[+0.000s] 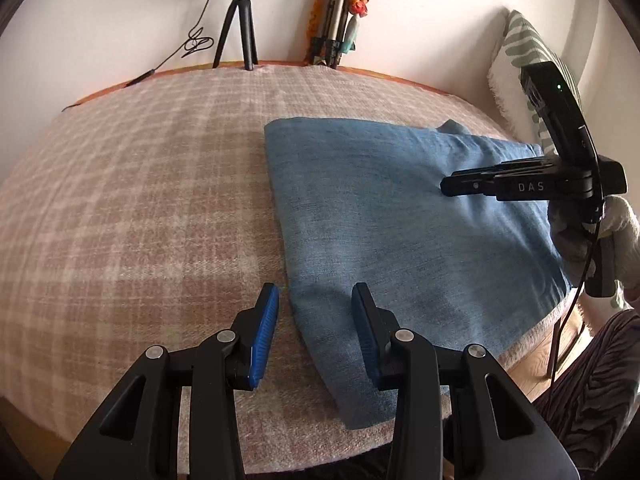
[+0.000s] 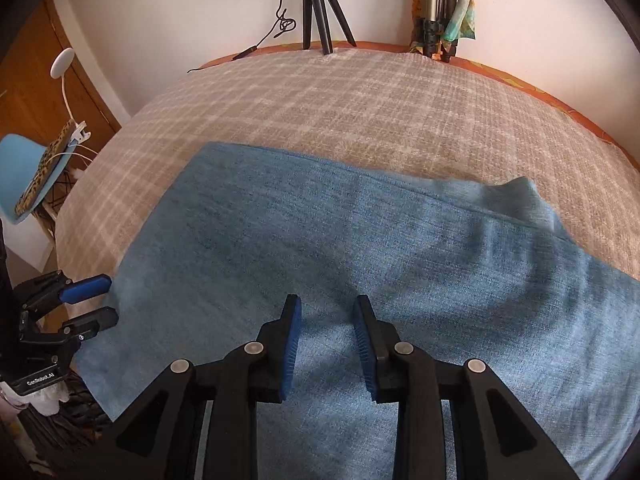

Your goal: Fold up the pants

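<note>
The pants (image 2: 360, 264) are lying flat on the plaid blanket (image 1: 140, 184), already folded into a broad blue panel toward the bed's right-near side. The left gripper (image 1: 316, 300) is hovering with fingers apart, straddling the panel's left edge near its near corner. The right gripper (image 2: 326, 312) is hovering over mid-panel, fingers also apart — neither is holding cloth. Judged stage: between folds, preparing 1 more. The next move is likely calling for pinching an edge and carrying it across. Bare blanket is lying left and far; 2 tripods (image 1: 240, 28) are standing at the far edge — well apart. The bed's near edge is lying close.
</note>
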### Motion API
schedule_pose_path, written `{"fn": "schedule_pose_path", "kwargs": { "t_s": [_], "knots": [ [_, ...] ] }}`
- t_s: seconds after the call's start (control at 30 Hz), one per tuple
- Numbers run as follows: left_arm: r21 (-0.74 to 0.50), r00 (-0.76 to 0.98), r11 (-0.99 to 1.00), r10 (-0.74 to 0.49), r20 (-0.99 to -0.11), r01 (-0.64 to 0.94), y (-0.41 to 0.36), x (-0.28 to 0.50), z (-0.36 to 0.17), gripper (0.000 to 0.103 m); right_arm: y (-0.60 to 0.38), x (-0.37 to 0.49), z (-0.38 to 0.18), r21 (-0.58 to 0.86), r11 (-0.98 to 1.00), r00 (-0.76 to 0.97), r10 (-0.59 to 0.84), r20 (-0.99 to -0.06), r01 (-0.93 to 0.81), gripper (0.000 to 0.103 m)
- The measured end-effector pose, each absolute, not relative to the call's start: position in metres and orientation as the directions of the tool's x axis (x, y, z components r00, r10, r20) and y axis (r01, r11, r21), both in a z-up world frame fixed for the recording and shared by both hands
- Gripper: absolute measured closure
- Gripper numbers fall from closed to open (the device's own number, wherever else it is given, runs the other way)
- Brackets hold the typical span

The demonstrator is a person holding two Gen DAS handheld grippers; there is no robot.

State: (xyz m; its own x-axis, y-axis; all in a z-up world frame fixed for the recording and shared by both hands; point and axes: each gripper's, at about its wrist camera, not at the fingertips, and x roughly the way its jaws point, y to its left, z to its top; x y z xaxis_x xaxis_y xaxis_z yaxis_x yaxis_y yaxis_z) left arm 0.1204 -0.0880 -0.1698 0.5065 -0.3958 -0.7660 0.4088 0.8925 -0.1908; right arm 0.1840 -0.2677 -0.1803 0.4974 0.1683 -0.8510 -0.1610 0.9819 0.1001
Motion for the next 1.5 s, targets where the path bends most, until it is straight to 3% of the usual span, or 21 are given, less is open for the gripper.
{"fn": "schedule_pose_path", "kwargs": {
  "t_s": [0.07,0.23,0.3,0.33,0.37,0.63,1.07,1.13,1.17,1.27,1.37,1.5],
  "knots": [
    [-0.251,0.484,0.886,-0.429,-0.762,0.389,-0.079,0.118,-0.17,0.058,-0.267,0.185,-0.177,0.098,0.982,0.484,0.164,-0.859,-0.16,0.071],
    [-0.355,0.443,0.854,-0.506,-0.74,0.381,-0.075,0.112,-0.173,0.058,-0.251,0.195,-0.159,0.177,0.972,0.463,0.229,-0.856,-0.153,0.069],
    [-0.39,0.43,0.836,-0.537,-0.725,0.386,-0.077,0.111,-0.175,0.058,-0.234,0.2,-0.151,0.205,0.964,0.452,0.26,-0.854,-0.166,0.06],
    [-0.4,0.43,0.83,-0.548,-0.717,0.39,-0.077,0.11,-0.175,0.058,-0.224,0.204,-0.147,0.219,0.96,0.444,0.276,-0.852,-0.176,0.048],
    [-0.409,0.431,0.823,-0.558,-0.709,0.394,-0.078,0.11,-0.175,0.058,-0.212,0.208,-0.143,0.225,0.957,0.439,0.285,-0.852,-0.185,0.043],
    [-0.518,0.431,0.77,-0.638,-0.639,0.372,-0.068,0.11,-0.179,0.063,-0.13,0.255,-0.151,0.163,0.965,0.323,0.224,-0.919,-0.206,0.045],
    [-0.515,0.446,0.735,-0.677,-0.585,0.44,-0.076,0.108,-0.163,0.066,-0.077,0.282,-0.193,-0.09,0.967,0.162,-0.052,-0.985,-0.236,0.045],
    [-0.513,0.448,0.736,-0.676,-0.585,0.441,-0.076,0.107,-0.163,0.066,-0.072,0.281,-0.193,-0.118,0.959,0.162,-0.078,-0.984,-0.259,0.052],
    [-0.507,0.451,0.739,-0.672,-0.587,0.443,-0.075,0.106,-0.163,0.066,-0.072,0.281,-0.193,-0.124,0.957,0.16,-0.083,-0.984,-0.264,0.068],
    [-0.488,0.459,0.753,-0.656,-0.599,0.441,-0.076,0.104,-0.164,0.066,-0.078,0.283,-0.19,-0.136,0.958,0.163,-0.097,-0.982,-0.251,0.087],
    [-0.487,0.457,0.766,-0.641,-0.616,0.419,-0.073,0.106,-0.168,0.063,-0.095,0.282,-0.182,-0.056,0.975,0.175,-0.018,-0.984,-0.213,0.097],
    [-0.509,0.438,0.772,-0.635,-0.636,0.38,-0.07,0.112,-0.178,0.062,-0.118,0.275,-0.17,0.048,0.985,0.222,0.085,-0.971,-0.165,0.1]
  ]
}}
